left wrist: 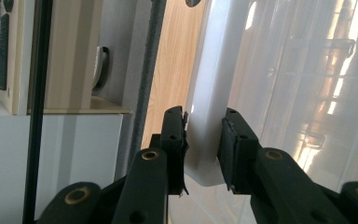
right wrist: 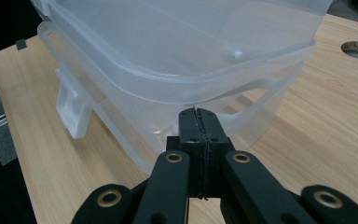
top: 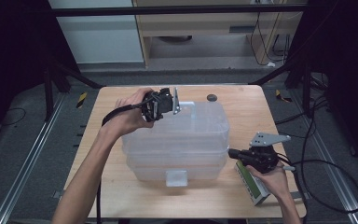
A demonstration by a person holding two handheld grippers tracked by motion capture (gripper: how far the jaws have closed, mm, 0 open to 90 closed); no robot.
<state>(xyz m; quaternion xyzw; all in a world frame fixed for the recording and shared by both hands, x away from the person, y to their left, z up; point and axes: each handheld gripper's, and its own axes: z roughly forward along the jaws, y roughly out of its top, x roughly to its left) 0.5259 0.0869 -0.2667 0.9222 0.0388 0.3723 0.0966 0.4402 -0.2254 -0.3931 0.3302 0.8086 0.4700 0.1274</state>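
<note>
A clear plastic storage box [top: 177, 140] with a deep clear top part stands in the middle of the wooden table [top: 242, 112]. At its far end my left gripper [top: 173, 103] is shut on the white latch flap [left wrist: 207, 84]; the pads [left wrist: 177, 135] press on both sides of the flap. My right gripper [top: 230, 152] is at the box's right side, jaws shut with nothing between them. In the right gripper view its tips [right wrist: 197, 114] sit just under the rim [right wrist: 242, 84] of the top part. Another latch [top: 176, 178] hangs at the near end.
A grey-green oblong device [top: 254, 184] lies on the table under the right hand. A round hole [top: 211, 97] is in the table behind the box. Cables [top: 326, 172] trail off the right edge. Cabinets stand beyond the far edge.
</note>
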